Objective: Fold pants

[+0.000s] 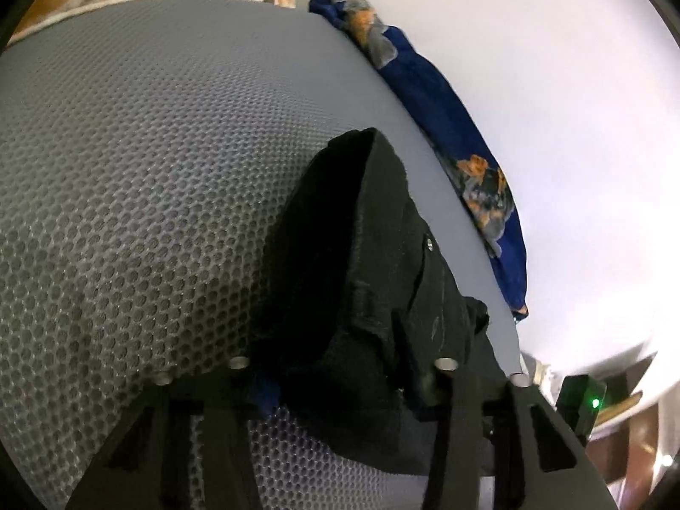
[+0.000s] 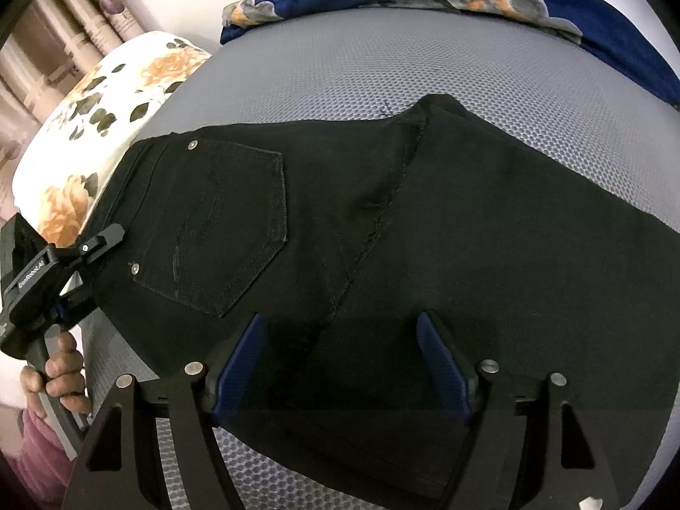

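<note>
Grasp step: left hand-held gripper (image 1: 340, 386) pinching the black jeans (image 2: 340, 229) waistband. Right hand-held gripper (image 2: 340, 361) spread over the fabric; next, clamp, then fold.

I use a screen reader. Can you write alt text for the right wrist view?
Black pants lie flat on a grey mesh mattress, back pocket up. The right gripper hovers over them, jaws open. The left gripper is at the waistband edge.
</note>
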`<state>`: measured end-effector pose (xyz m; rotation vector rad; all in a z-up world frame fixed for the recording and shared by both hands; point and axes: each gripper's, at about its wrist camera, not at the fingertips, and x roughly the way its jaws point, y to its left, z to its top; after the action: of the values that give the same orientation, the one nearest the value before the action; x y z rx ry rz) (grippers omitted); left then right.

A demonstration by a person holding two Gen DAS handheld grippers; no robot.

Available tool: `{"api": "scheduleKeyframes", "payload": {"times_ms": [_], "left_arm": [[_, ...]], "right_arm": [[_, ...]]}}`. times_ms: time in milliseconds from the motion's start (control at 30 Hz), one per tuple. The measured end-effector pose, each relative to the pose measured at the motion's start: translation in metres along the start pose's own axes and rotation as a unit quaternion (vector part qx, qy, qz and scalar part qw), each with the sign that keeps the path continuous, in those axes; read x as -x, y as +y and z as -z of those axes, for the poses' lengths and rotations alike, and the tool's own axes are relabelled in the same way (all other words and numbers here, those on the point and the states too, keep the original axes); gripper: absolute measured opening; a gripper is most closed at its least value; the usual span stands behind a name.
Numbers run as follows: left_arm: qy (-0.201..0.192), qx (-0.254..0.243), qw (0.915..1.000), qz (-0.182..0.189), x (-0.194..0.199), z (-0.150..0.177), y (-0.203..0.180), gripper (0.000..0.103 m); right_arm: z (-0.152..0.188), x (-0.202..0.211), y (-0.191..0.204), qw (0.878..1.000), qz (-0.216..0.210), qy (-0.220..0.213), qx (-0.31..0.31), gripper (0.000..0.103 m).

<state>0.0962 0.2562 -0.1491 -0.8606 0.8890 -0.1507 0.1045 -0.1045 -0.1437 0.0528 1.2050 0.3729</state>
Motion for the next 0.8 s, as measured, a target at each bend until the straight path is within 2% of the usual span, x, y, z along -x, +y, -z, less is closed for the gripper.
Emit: {"api": "scheduleKeyframes", "payload": {"times_ms": [100,233,500,800], "left_arm": [[0.002,-0.007,0.9999,-0.012,0.001,-0.001,-0.006,0.033],[-0.001,-0.029,0.9992,-0.027,0.005,-0.002,-0.023,0.029],[-0.013,-0.045,0.9988,-0.012,0.009,-0.004,-0.051,0.029],[-0.029,-0.081,0.9962,0.01,0.012,-0.003,-0.085,0.029]], "right_arm": [[0.0,0.001,0.0,1.0,0.0,0.0,0.0,0.073],[-0.001,0.0,0.0,1.0,0.0,-0.001,0.002,0.073],[0.0,0.0,0.002,1.0,0.004,0.002,0.014,0.076],[0.002,0.004,-0.002,1.0,-0.014,0.004,0.008,0.076]]}}
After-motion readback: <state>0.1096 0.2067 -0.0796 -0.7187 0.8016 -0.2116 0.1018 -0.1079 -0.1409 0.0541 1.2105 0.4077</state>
